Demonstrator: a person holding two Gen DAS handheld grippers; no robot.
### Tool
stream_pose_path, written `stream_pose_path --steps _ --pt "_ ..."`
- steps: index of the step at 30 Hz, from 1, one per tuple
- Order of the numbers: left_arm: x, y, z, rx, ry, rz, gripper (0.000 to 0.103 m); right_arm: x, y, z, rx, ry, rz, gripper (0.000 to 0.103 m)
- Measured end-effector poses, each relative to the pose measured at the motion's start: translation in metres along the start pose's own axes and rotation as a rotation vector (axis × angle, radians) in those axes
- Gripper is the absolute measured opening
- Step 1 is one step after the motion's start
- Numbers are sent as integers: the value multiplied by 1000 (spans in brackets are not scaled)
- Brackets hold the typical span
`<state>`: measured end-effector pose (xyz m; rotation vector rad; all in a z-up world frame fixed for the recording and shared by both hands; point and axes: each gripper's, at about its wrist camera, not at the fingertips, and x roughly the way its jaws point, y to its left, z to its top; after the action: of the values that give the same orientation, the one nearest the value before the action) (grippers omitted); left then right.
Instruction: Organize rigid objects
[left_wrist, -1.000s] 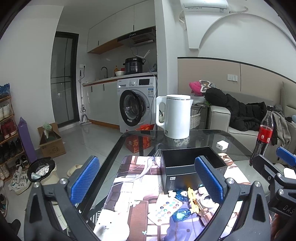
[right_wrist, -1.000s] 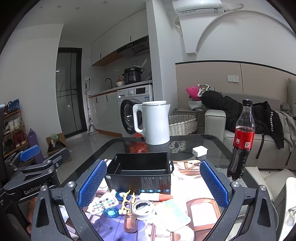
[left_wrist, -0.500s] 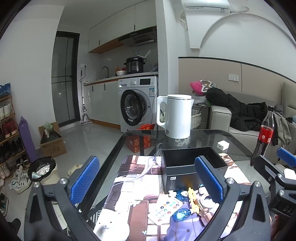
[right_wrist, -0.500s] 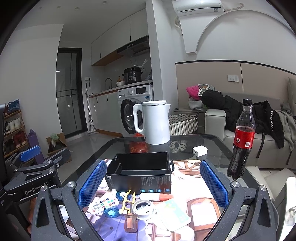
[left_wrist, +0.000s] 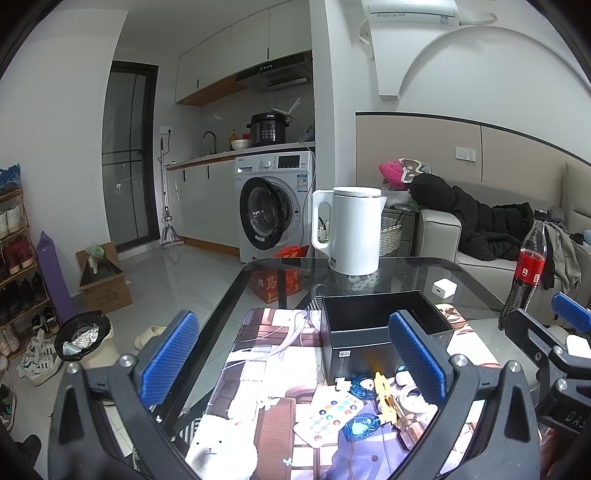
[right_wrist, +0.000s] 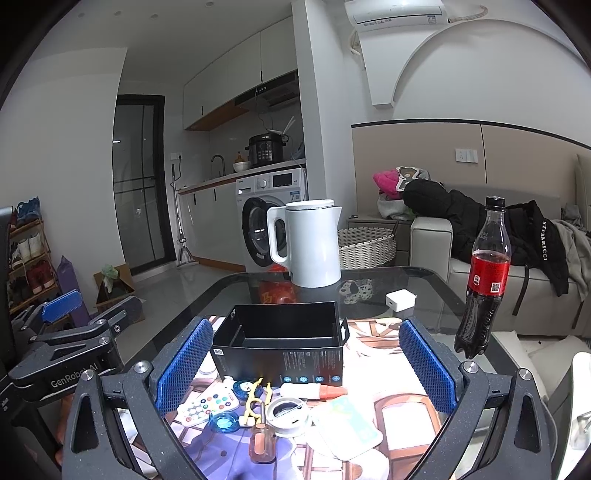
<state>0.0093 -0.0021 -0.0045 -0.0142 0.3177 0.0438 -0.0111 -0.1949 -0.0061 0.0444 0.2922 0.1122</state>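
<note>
An open black box stands on the printed mat; it also shows in the left wrist view. In front of it lie small items: a white remote with coloured buttons, a yellow clip, a blue disc, a white ring, a white-and-orange tube, a screwdriver and a pale card. My left gripper is open and empty, above the mat left of the box. My right gripper is open and empty, above the items.
A white kettle stands behind the box on the glass table. A cola bottle stands at the right, a white charger near it. A sofa with clothes is behind; floor and washing machine lie to the left.
</note>
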Motion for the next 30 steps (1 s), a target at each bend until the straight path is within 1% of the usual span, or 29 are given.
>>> stream_pose_path --steps 12,16,19,22,24,26,30 --pt "1 -1 0 7 9 -15 103 -1 1 2 -9 -7 -5 103" --pt "4 2 1 4 33 -21 103 -1 2 3 -12 -13 -8 103" --pt "7 -1 1 26 61 -20 103 2 4 4 -25 -10 -14 103" --pt "12 0 1 33 85 -47 103 6 8 6 -42 -4 -31 103" --pt "15 1 0 36 103 -50 103 7 12 7 -58 12 -45 103" --pt "19 2 -2 32 123 -57 103 4 15 8 -64 28 -42 103" --pt "26 2 -4 37 146 -51 103 -6 14 7 -62 15 -18 103"
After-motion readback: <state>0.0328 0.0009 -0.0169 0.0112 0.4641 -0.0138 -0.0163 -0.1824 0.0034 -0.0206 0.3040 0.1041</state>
